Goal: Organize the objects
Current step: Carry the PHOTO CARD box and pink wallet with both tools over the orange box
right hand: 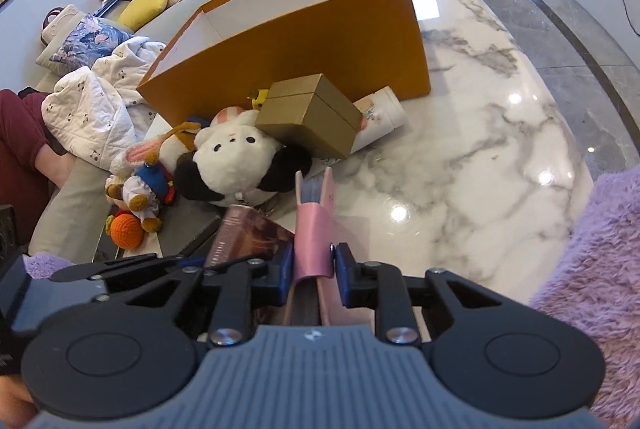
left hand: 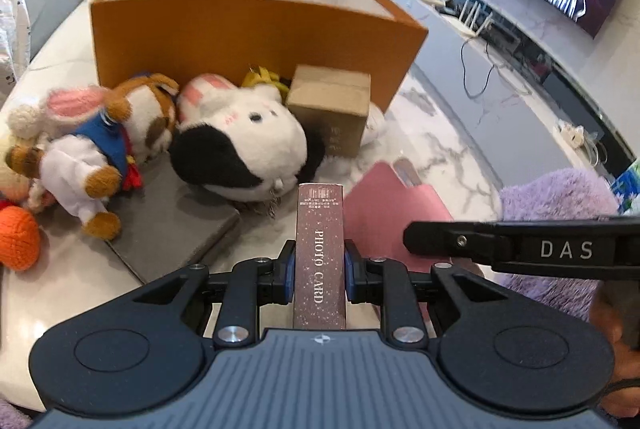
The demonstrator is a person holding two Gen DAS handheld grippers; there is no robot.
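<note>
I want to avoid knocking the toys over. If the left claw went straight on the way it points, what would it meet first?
Probably the black-and-white plush, lying just beyond the photo card box that the left claw holds; depth is hard to judge.

Glossy marble table (right hand: 480,133), fluffy plush panda (left hand: 240,141), matt cardboard box (left hand: 256,29).

left tongs (left hand: 319,271): clamped on photo card box (left hand: 319,253); beyond: cow plush (left hand: 244,145); orange box (left hand: 256,25)
</note>
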